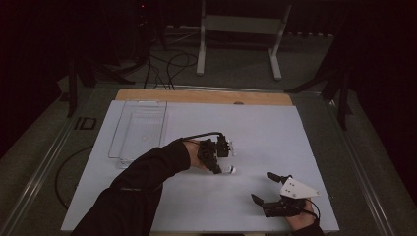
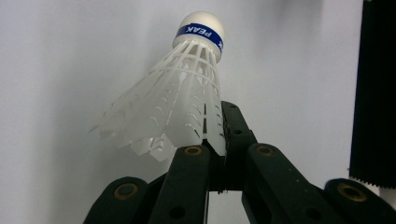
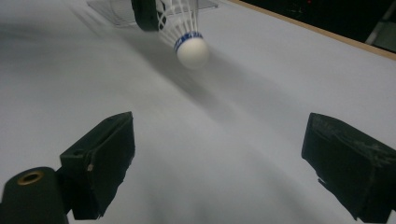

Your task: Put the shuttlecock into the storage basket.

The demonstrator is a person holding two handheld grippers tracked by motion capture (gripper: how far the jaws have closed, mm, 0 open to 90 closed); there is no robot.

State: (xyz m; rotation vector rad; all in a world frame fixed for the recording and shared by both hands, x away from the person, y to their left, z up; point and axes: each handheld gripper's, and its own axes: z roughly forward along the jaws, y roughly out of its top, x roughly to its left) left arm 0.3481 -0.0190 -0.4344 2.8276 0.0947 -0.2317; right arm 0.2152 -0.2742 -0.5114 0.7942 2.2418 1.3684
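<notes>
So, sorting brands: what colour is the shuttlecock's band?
Blue, on the shuttlecock; clearest in the left gripper view.

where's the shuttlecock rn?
The shuttlecock is pinched by its skirt in the left gripper, near the middle of the white table, right of the clear tray; the right gripper sits open nearby.
</notes>
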